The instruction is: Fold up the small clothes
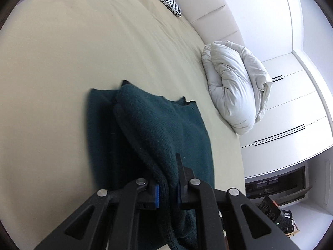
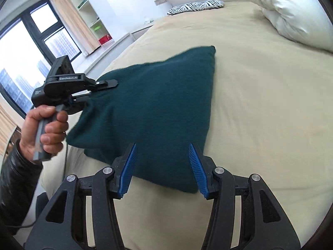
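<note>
A dark green knitted garment (image 2: pixel 154 108) lies on the beige bed (image 2: pixel 260 125), partly folded, with one edge lifted. My left gripper (image 1: pixel 167 191) is shut on that lifted edge of the garment (image 1: pixel 158 129) and holds it above the bed. In the right wrist view the left gripper (image 2: pixel 91 91) shows at the garment's left side, held by a hand. My right gripper (image 2: pixel 163 166) is open and empty, its blue pads (image 2: pixel 129 166) spread just above the garment's near edge.
A rolled white duvet (image 1: pixel 235 87) lies at the bed's far right side, also in the right wrist view (image 2: pixel 291 14). A zebra-print pillow (image 2: pixel 195 5) sits by the padded headboard (image 1: pixel 208 6). White wardrobe doors (image 1: pixel 291 104) stand beyond the bed. A window (image 2: pixel 22 58) is at left.
</note>
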`<action>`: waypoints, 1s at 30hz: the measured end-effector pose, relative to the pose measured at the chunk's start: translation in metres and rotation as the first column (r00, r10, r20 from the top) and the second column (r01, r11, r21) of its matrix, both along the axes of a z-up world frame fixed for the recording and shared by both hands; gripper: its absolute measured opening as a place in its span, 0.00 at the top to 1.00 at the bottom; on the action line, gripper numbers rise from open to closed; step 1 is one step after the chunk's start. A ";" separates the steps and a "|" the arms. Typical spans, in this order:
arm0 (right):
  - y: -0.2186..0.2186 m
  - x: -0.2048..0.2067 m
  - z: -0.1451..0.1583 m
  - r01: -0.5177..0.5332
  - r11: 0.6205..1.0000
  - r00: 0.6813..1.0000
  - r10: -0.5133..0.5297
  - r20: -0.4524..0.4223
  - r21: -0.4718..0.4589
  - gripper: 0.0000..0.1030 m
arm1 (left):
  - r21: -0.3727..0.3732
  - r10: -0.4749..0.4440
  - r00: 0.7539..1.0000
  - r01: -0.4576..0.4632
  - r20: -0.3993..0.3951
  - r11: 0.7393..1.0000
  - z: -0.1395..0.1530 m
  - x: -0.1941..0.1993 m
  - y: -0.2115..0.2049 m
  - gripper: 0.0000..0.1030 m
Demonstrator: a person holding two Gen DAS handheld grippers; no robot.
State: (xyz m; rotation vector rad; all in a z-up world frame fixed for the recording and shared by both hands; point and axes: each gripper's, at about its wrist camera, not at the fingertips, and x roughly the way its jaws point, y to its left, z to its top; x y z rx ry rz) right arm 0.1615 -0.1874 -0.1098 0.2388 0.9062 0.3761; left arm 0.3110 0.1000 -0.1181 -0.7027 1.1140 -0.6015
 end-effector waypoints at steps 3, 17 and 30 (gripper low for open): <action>0.023 0.011 -0.004 -0.056 0.998 0.998 0.057 0.012 -0.035 0.52 | -0.022 0.017 1.000 -0.017 -0.023 1.000 -0.010 0.001 0.017 0.89; 0.097 0.004 -0.022 -0.184 0.975 0.983 0.185 -0.006 -0.124 0.50 | -0.027 0.169 0.985 -0.170 -0.033 0.985 -0.032 -0.007 0.049 0.74; 0.109 -0.010 -0.032 -0.234 0.970 0.972 0.233 -0.023 -0.065 0.51 | 0.289 -0.064 0.966 -0.011 0.250 0.957 0.025 -0.079 -0.023 0.68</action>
